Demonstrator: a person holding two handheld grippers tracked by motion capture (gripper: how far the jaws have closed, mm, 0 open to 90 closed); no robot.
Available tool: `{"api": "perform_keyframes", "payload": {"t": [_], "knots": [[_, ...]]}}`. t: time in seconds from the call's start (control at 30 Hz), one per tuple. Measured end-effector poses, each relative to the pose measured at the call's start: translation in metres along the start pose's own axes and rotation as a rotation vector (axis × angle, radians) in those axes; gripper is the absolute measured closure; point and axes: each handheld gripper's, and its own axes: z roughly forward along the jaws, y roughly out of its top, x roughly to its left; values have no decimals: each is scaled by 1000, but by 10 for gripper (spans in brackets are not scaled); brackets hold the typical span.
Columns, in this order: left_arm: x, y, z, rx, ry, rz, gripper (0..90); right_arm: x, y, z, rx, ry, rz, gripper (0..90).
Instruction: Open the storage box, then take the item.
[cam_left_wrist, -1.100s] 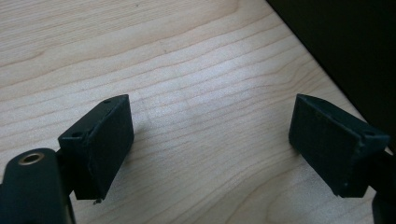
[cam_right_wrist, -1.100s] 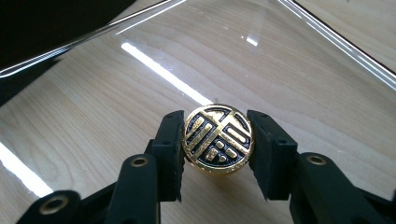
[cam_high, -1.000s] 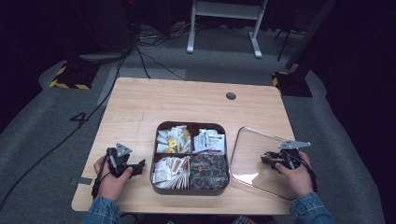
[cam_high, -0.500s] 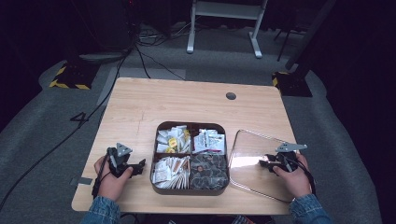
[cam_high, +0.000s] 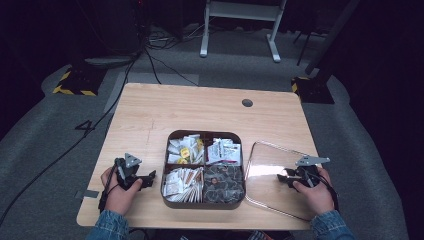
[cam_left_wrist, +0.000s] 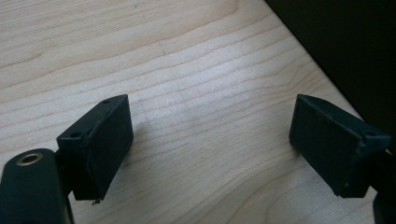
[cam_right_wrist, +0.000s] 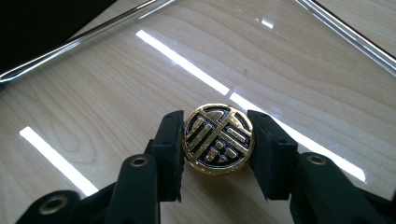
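A single sign can be made out: a stylised Chinese-style character in raised gold strokes on black, ringed by a gold rim, on the face of the round knob (cam_right_wrist: 218, 139) of the clear lid (cam_right_wrist: 116, 84) that lies on the table (cam_high: 150, 115) at the near right. Its meaning cannot be told for certain. The packets in the four-part tray (cam_high: 203, 133) carry print, but it is too small and blurred to read in the high view.
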Motion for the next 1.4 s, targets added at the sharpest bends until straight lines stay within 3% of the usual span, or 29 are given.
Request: {"api": "perform_keyframes", "payload": {"t": [0.5,0.63,0.7,0.87,1.1,1.4], "knots": [[-1,1,0,3,-3,6,138,7,-4,-7,21,21,16,583],[-1,1,0,3,-4,6,137,8,1,-16,-25,-1,47,457],[-1,1,1,4,-4,3,135,12,8,-24,-60,-5,56,434],[-1,2,2,5,-4,4,133,23,23,-36,-97,-17,17,430],[-2,4,4,4,-3,3,133,41,46,-47,-116,-24,-20,428],[-2,6,6,4,-2,4,133,60,77,-48,-170,26,-40,471]]}}
